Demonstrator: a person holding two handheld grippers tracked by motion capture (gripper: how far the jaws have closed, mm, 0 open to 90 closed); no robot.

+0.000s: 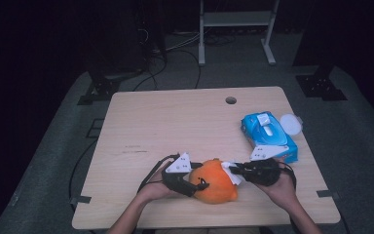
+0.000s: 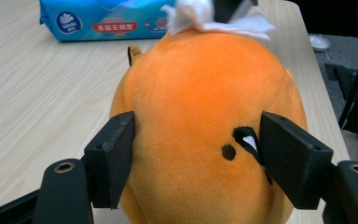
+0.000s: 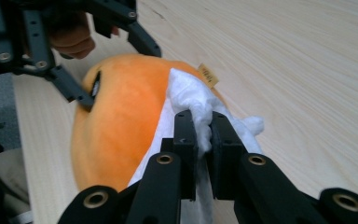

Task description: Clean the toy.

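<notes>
An orange plush toy lies near the table's front edge. My left gripper comes at it from the left. Its two black pads press on the toy's sides, one beside a small black eye mark. My right gripper reaches in from the right, shut on a bunched white wipe. The wipe rests against the top of the toy. In the right gripper view the left gripper's fingers straddle the toy's far end.
A blue pack of wet wipes lies at the right of the wooden table, with a round white lid beside it. A cable hole sits near the far edge. Dark stands and cables are on the floor beyond.
</notes>
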